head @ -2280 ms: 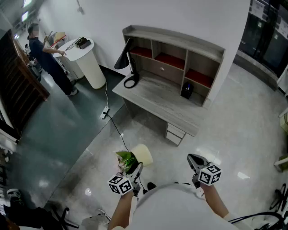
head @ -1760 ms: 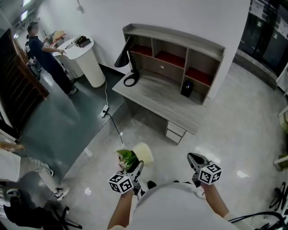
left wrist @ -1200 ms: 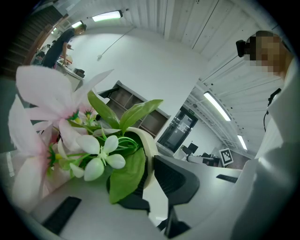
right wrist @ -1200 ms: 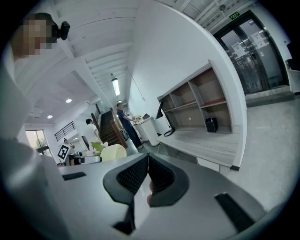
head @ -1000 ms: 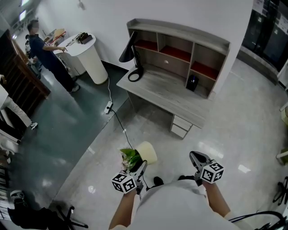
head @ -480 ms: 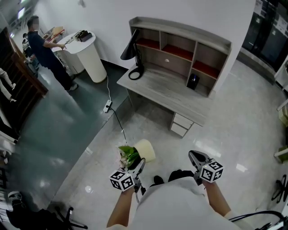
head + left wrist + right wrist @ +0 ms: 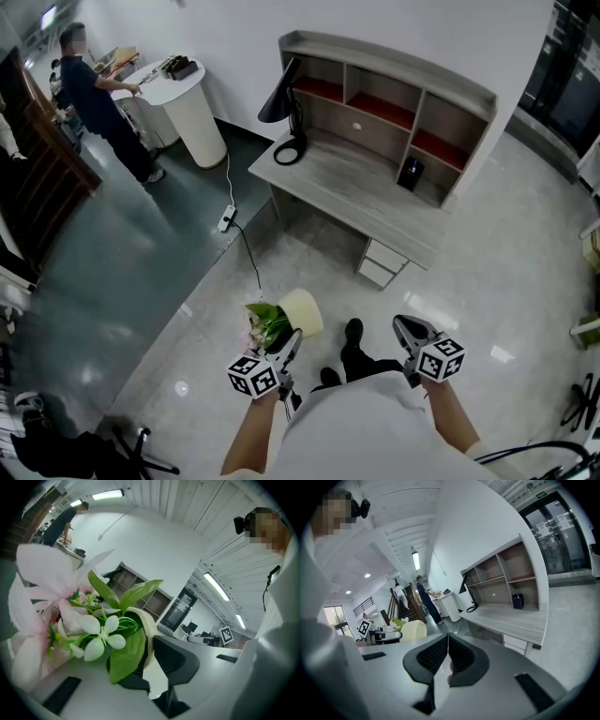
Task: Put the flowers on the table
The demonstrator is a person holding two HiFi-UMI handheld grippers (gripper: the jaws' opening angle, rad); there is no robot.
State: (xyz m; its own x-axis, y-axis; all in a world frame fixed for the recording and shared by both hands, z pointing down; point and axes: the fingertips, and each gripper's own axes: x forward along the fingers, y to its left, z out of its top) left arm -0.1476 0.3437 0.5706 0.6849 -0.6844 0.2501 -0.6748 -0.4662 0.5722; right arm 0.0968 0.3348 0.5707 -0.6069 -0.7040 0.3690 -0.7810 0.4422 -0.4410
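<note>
Our shoe (image 7: 352,330) has stepped toward the tabletop (image 7: 352,192). Left gripper (image 7: 287,349) jaws pinch the pot (image 7: 302,312) rim so the flowers (image 7: 265,322) ride upright; right gripper (image 7: 409,334) jaws are pressed together, empty.

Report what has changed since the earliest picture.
The carrier is walking: a black shoe now steps out between the claws, and the grey wooden desk has slid rightward in the head view. Unchanged: left claw clamped on the cream pot of flowers, right claw shut and empty.
</note>
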